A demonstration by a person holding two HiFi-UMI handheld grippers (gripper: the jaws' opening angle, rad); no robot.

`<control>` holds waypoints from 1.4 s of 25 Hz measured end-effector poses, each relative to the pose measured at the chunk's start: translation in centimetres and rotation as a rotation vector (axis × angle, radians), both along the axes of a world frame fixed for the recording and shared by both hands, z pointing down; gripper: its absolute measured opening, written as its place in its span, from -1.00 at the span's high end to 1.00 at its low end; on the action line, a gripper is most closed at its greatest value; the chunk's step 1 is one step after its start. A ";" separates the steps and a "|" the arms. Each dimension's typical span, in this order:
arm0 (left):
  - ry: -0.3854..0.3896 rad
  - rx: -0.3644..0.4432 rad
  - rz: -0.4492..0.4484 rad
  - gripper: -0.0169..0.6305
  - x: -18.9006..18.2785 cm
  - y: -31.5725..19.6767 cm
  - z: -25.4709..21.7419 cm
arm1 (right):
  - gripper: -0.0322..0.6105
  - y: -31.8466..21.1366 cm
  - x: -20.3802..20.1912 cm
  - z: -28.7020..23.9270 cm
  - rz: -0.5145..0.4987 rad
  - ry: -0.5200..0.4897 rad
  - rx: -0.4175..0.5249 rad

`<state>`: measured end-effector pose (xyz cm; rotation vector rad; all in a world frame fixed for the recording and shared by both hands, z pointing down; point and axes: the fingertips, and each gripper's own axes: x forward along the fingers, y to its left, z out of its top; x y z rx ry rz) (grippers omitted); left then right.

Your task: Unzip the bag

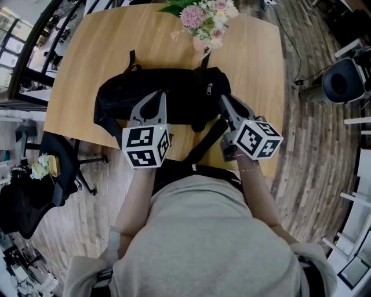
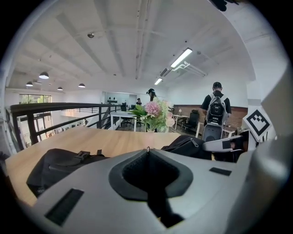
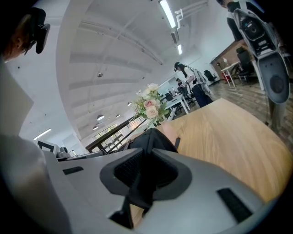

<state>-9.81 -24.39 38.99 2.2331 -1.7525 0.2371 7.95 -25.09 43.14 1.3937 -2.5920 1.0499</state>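
A: where's the bag (image 1: 174,96) at?
B: flat on the worktop (image 1: 87,64), in front of the flowers (image 1: 206,17). left tongs (image 2: 148,151) pinched shut on a small metal loop (image 2: 148,148), right tongs (image 3: 149,137) clamping its black fabric.

We log a black bag (image 1: 168,96), light wood-grain tabletop (image 1: 81,69), pink-and-white flowers (image 1: 203,17). Left tongs (image 1: 161,94) and right tongs (image 1: 224,100) grey, marker cubes (image 1: 146,146) black-and-white squares.

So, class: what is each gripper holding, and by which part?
Right gripper grips the black bag by fabric at its end. Left gripper pinches a small metal loop, seemingly the zip pull.
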 end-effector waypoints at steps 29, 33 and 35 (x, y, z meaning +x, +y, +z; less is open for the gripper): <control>-0.015 0.019 -0.130 0.88 -4.6 2.5 0.2 | 0.19 0.3 -2.4 -5.7 -0.133 0.387 0.338; -0.005 0.024 -0.081 0.88 -4.5 2.5 0.1 | 0.23 1.4 -7.3 -6.4 -0.277 0.489 0.416; 0.015 0.025 -0.060 0.89 -4.7 2.4 0.0 | 0.23 1.8 -9.2 -6.6 -0.316 0.517 0.440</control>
